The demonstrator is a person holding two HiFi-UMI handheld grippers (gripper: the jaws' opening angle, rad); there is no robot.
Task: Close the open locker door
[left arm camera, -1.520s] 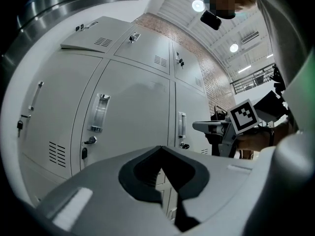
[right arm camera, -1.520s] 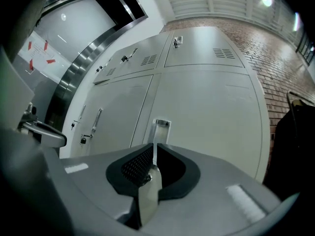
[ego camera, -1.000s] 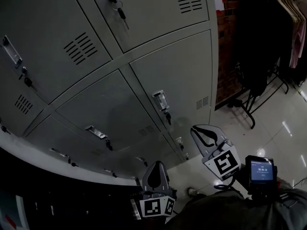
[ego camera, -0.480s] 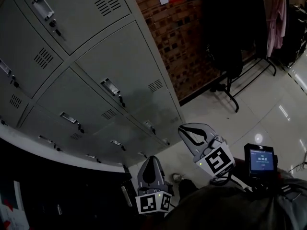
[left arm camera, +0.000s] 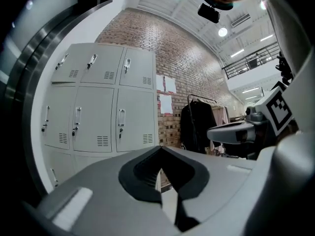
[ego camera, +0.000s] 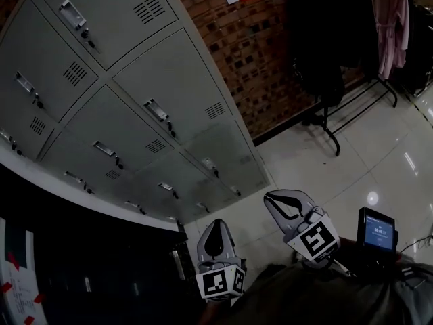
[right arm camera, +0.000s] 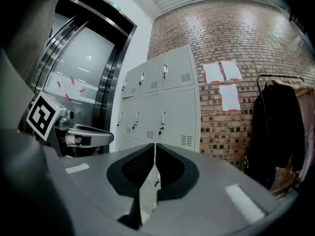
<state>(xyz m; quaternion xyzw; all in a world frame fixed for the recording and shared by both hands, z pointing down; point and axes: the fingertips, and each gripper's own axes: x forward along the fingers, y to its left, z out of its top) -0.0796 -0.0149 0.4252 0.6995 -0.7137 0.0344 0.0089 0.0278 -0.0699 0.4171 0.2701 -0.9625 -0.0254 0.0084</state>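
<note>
Red brick wall (ego camera: 270,59) flanks grey metal lockers (ego camera: 162,80) at 11 o'clock, none visibly open. Left gripper (ego camera: 218,223) and right gripper (ego camera: 274,198) are pinched together, empty. Likely approach stage; next calls for finding the open door.

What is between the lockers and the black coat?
A stretch of brick wall with three paper sheets on it. The right gripper view shows it, lockers left, black coat right.
</note>
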